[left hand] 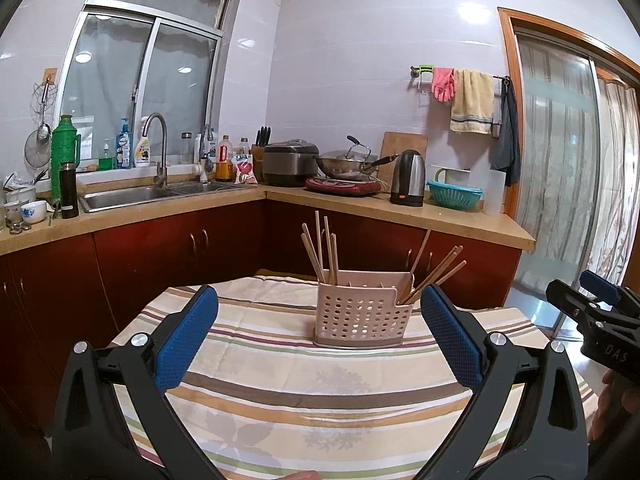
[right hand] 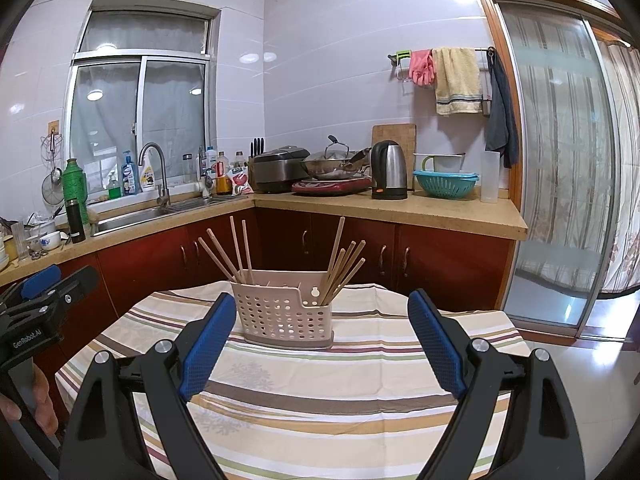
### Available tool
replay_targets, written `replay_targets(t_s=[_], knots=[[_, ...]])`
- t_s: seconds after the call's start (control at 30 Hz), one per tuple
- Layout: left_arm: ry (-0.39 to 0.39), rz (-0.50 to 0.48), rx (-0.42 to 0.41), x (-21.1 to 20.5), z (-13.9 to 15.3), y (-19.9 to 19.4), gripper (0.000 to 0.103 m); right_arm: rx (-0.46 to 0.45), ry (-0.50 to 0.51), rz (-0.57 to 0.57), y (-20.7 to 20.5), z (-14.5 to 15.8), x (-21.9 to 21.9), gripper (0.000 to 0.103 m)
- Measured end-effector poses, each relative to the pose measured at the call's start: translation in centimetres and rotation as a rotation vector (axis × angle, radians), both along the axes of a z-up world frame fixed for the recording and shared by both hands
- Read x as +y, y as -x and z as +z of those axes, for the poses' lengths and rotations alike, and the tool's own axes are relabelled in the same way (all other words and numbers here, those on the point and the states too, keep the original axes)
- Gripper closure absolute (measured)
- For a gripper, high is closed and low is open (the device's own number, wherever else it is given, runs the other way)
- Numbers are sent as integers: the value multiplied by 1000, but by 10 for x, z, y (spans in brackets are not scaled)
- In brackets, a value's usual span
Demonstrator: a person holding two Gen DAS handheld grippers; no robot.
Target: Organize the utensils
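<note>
Two clusters of wooden chopsticks (left hand: 322,250) stand in a perforated pink utensil holder (left hand: 362,312) on a striped cloth-covered desk (left hand: 280,384), with what may be a spoon among them. Both the left claw (left hand: 318,332) and right claw (right hand: 320,338) gape wide, holding nothing, apart from the holder.

A home kitchen: sink (left hand: 160,196), wok (left hand: 346,162), kettle (left hand: 408,178), red cabinets (left hand: 180,248).

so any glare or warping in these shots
Left wrist view: ceiling-light glare on the wall tiles, fisheye bends the window frame. Right wrist view: glare spots on the tiles too, door frame bowed, dark vignette in the corners; utensil basket sharp.
</note>
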State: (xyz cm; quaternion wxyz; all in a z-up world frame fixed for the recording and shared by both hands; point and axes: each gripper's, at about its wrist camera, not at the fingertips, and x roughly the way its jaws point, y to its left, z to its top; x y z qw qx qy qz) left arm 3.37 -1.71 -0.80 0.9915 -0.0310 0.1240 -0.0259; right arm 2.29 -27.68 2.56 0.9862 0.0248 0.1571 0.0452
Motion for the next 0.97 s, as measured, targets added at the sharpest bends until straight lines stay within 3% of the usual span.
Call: replay_targets(t_s=[0.27,0.47,0.7,0.83,0.97], knots=[[32,-6,11,6,-5,-4,4,2,2,1,0,2,0,18],[2,16,-3,5,-7,-6,4,14,4,3,-3,-1,-2,18],[39,-31,42,8,-13,-17,4,25,8,10,-7,-4,-1,18],[47,-17,36,10,-15,-23,4,29,5,8,-8,-6,-2,18],[5,36,61,15,-26,-39,4,46,1,-8,-18,-14,-11,17]])
